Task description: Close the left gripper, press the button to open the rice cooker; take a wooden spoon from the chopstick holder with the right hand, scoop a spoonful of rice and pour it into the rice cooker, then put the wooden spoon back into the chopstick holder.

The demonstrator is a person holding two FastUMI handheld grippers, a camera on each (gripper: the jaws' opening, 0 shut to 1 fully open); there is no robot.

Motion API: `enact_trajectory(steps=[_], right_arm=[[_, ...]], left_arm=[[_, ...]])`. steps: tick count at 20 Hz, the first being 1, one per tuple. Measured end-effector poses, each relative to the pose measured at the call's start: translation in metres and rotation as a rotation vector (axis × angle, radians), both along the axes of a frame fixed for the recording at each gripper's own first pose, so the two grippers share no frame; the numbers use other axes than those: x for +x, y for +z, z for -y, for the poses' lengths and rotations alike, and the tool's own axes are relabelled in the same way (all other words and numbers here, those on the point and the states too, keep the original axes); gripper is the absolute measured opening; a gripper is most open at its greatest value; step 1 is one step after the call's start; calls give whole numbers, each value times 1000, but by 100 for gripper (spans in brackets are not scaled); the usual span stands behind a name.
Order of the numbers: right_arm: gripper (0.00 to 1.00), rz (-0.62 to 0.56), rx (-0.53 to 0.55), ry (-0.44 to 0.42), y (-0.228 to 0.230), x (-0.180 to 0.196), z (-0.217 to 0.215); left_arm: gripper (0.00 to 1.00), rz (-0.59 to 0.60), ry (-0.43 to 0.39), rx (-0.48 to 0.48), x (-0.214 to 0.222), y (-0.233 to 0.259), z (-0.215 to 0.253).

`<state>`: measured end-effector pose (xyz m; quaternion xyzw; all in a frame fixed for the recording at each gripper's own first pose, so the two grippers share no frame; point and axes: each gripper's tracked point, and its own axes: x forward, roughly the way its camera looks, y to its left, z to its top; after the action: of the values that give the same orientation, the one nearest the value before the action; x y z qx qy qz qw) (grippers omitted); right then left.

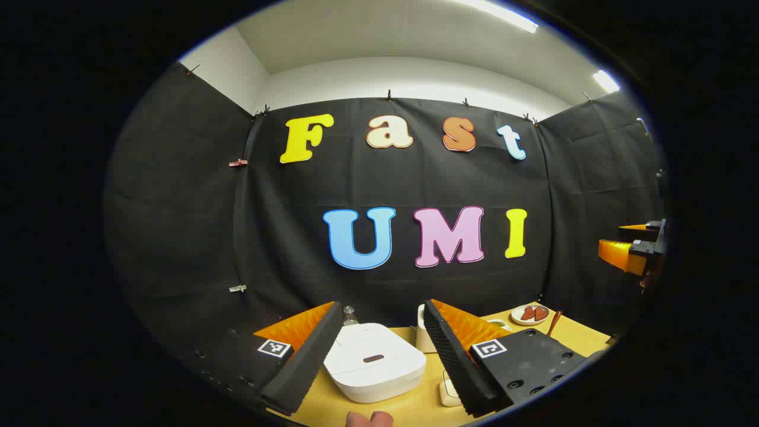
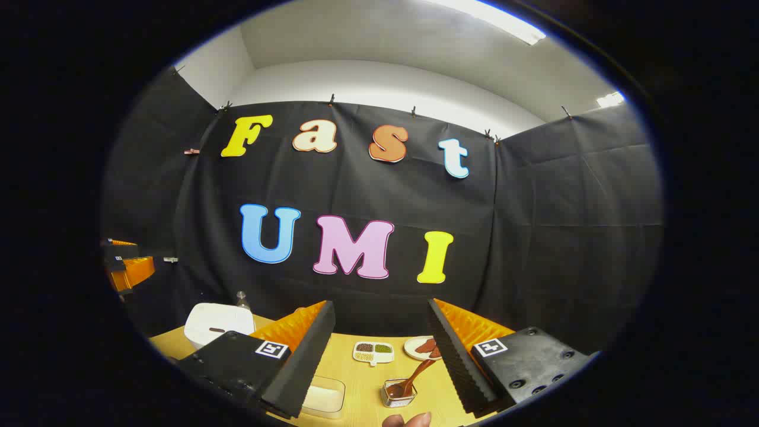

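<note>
The white rice cooker (image 1: 373, 362) sits on the wooden table with its lid down, low between the fingers of my open left gripper (image 1: 381, 305); it is also at the left (image 2: 216, 323) of the right gripper view. A wooden spoon (image 2: 418, 373) leans in a small clear holder (image 2: 398, 392), just below and between the fingers of my open right gripper (image 2: 380, 303), which holds nothing. A clear box of rice (image 2: 323, 396) lies by its left finger. Each gripper is seen by the other, raised in the air: the right gripper (image 1: 631, 249) and the left gripper (image 2: 127, 264).
A divided dish (image 2: 373, 351) and a plate of red pieces (image 2: 422, 347) stand toward the back of the table. A white canister (image 1: 424, 338) and a bottle top (image 1: 348, 314) are behind the cooker. A person's fingertips (image 1: 370, 420) show at the bottom edge.
</note>
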<state>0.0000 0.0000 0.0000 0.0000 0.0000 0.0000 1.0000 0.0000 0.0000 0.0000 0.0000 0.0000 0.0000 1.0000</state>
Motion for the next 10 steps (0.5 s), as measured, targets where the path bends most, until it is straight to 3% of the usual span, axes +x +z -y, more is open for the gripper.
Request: enact_trajectory(steps=[10], right_arm=[[97,4,-22,-8,0,-2,1]], left_arm=[[95,8,3,7,1,2,-1]])
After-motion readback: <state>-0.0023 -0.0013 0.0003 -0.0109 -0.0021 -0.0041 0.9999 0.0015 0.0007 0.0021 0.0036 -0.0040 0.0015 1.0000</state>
